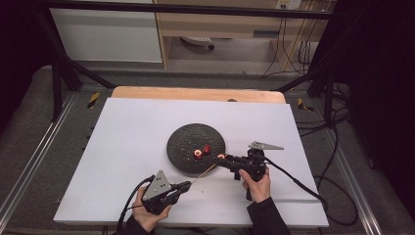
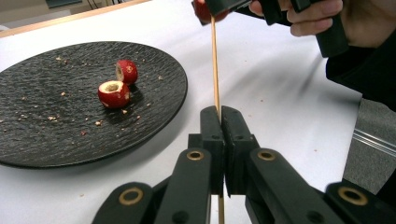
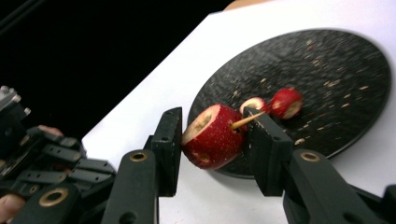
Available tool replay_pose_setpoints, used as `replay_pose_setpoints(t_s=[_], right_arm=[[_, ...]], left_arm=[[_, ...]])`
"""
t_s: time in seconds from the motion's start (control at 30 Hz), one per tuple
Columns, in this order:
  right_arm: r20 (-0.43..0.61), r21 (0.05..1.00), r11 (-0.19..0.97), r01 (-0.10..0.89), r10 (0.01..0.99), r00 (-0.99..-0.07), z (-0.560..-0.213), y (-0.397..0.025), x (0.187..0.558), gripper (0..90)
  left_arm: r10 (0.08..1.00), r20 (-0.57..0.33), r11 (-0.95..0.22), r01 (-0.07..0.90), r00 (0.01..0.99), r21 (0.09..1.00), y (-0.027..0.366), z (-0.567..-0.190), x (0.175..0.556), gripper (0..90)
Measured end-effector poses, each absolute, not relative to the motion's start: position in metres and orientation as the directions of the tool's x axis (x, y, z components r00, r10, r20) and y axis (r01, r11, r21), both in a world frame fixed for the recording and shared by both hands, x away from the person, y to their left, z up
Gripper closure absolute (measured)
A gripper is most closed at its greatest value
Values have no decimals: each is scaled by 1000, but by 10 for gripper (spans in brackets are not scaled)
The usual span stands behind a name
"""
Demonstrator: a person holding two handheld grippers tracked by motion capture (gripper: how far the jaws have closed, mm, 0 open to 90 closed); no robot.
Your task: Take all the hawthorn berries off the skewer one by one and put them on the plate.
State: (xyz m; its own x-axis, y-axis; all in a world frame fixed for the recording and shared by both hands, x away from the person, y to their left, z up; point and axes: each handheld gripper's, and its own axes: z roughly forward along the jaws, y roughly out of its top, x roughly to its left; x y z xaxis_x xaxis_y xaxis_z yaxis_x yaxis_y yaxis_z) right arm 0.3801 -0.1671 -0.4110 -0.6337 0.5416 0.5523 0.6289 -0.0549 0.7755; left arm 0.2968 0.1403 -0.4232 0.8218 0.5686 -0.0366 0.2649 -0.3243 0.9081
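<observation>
Wooden skewer (image 2: 215, 65) pinched in my left gripper (image 2: 220, 114) – right gripper (image 3: 212, 140) clamps a red fruit piece (image 3: 212, 136) (skewered) at the black plate (image 1: 182, 142) edge.

A white table top (image 1: 127, 161) covers a wooden table whose far edge (image 1: 195, 93) shows beyond it. Directly on the white surface, right of its centre, lies a round black textured plate (image 1: 183, 139), with crumbs scattered just beside its near rim.
</observation>
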Motion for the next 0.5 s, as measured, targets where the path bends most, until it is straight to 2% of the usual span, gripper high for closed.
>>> replay_pose_setpoints(t_s=[0.5], right_arm=[[545, 790, -127, 599, 593, -593, -404, -202, 384, 598]], left_arm=[[556, -34, -332, 260, 831, 907, 139, -424, 295, 883]])
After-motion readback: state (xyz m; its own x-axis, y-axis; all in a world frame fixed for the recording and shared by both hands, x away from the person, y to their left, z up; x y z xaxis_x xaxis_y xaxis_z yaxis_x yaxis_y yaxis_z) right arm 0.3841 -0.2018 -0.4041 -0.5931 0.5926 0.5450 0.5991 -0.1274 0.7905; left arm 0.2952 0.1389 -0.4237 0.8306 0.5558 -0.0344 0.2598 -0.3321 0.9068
